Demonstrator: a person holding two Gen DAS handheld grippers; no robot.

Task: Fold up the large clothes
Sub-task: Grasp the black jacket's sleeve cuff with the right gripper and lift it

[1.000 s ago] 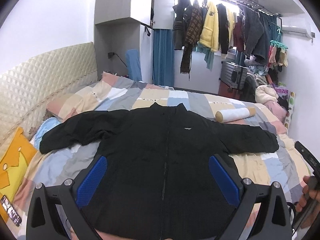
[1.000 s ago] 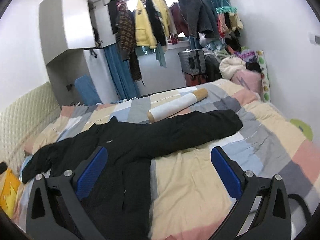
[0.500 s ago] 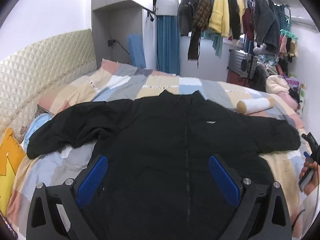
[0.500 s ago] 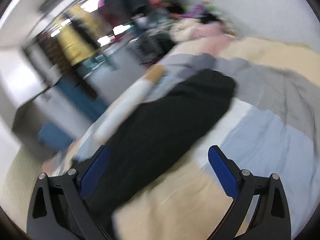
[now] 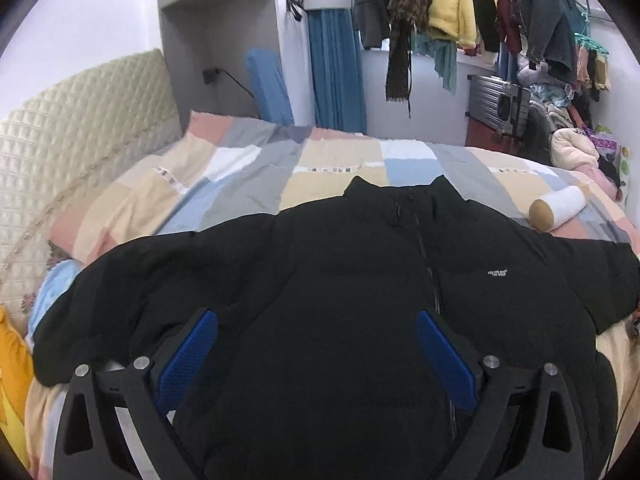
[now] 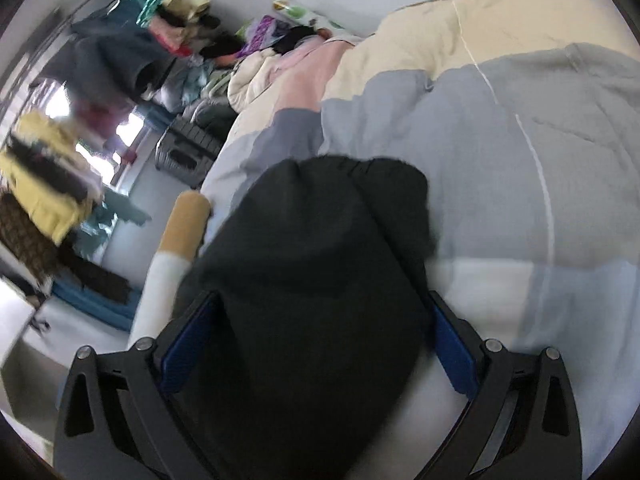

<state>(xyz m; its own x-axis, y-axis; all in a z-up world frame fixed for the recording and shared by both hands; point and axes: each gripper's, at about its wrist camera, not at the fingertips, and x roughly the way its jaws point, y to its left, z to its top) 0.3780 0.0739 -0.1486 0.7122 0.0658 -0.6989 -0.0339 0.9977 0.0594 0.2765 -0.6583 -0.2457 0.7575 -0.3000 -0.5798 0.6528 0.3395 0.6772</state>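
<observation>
A black zip-up jacket [image 5: 340,280] lies face up on the patchwork quilt [image 5: 248,184], sleeves spread to both sides. My left gripper [image 5: 316,356] is open, low over the jacket's chest, left of the zip. In the right wrist view the jacket's right sleeve [image 6: 320,264] runs between the fingers of my right gripper [image 6: 316,344], which is open and straddles it. The sleeve's cuff [image 6: 360,176] lies beyond the fingertips on the quilt [image 6: 520,140].
A white and tan bolster [image 5: 560,208] lies on the bed near the right sleeve; it also shows in the right wrist view [image 6: 176,248]. A padded headboard [image 5: 80,120] stands at the left. Hanging clothes [image 5: 460,8] and a suitcase [image 5: 496,100] are beyond the bed.
My left gripper moved forward and lower over the jacket's chest. My right gripper swung right and down onto the right sleeve, which now lies between its open fingers.
</observation>
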